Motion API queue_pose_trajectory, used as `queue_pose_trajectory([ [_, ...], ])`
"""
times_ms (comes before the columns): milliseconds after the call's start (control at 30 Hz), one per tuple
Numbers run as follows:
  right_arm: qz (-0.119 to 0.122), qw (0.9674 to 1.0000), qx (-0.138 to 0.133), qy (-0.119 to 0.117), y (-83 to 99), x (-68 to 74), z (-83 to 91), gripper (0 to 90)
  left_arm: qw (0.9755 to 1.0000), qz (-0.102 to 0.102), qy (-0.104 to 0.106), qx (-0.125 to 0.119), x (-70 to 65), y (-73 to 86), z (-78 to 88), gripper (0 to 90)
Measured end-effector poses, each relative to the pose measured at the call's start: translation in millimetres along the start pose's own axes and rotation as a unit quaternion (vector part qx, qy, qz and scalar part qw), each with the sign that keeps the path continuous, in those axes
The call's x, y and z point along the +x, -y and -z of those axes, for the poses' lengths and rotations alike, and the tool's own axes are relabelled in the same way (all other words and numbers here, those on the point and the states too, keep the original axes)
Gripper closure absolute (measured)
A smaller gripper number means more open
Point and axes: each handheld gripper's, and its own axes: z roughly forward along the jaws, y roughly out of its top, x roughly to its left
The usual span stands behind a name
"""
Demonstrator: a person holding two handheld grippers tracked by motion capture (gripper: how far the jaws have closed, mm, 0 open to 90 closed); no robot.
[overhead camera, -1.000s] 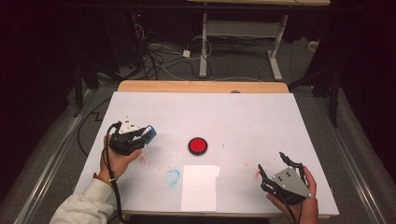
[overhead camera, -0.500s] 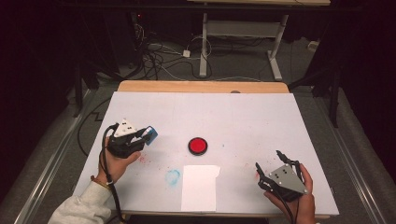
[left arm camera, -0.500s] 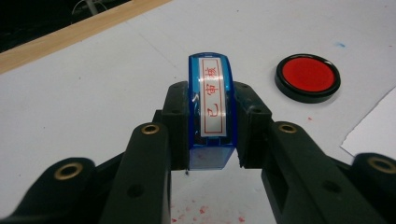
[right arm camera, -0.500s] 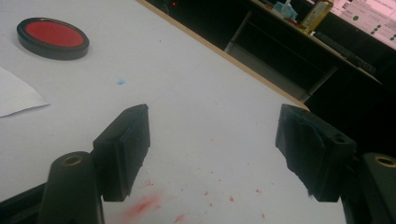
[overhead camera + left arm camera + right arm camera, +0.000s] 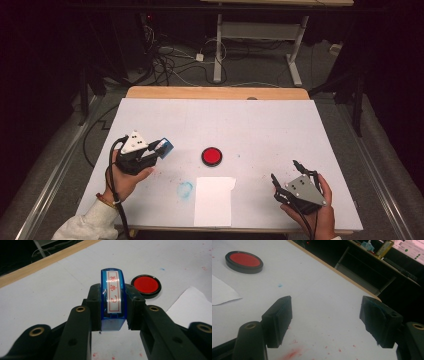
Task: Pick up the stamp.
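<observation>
The left hand-held gripper (image 5: pixel 112 315) was clamped on a blue stamp (image 5: pixel 113 300), held above the desk (image 5: pixel 260 125) near its left side, the stamp's red-lettered label facing up. A red ink pad (image 5: pixel 212 156) lay at mid-desk, just right of the stamp, with a white paper (image 5: pixel 215 200) nearer the person. The right hand-held gripper (image 5: pixel 329 322) stood released over the desk's right front part, nothing between its jaws.

The blue stamp (image 5: pixel 113 300) with a white label and red characters is sitting clamped between the left gripper (image 5: pixel 159 148) jaws, lifted off the table. The round red ink pad (image 5: pixel 212 156) in its black rim is lying open just past it, mid-table
</observation>
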Motion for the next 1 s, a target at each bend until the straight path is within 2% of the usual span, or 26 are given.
queue_pose_trajectory([
  [167, 0.003, 1.0, 0.001, -0.007, -0.7, 1.6, -3.4, 26.2, 1.0, -0.004, 0.006, -0.005, -5.3, -0.9, 2.8, 68.2],
  [333, 0.003, 0.9999, 0.001, -0.011, -1.2, 2.7, -5.5, 26.1, 0.9997, -0.004, 0.021, -0.009, -10.6, -3.0, 3.1, 68.3],
  [600, 0.005, 0.9998, 0.008, -0.017, 1.0, 5.4, -8.7, 26.0, 0.999, -0.014, 0.04, -0.013, -21.0, -6.1, -1.8, 68.3],
  [833, 0.006, 0.9998, 0.008, -0.018, 0.3, 6.7, -10.5, 26.0, 0.9981, -0.019, 0.056, -0.015, -25.1, -9.6, -7.1, 68.3],
  [1000, 0.009, 0.9995, 0.015, -0.027, 1.5, 10.8, -15.5, 26.0, 0.9971, -0.025, 0.069, -0.016, -27.3, -13.6, -8.8, 68.3],
])
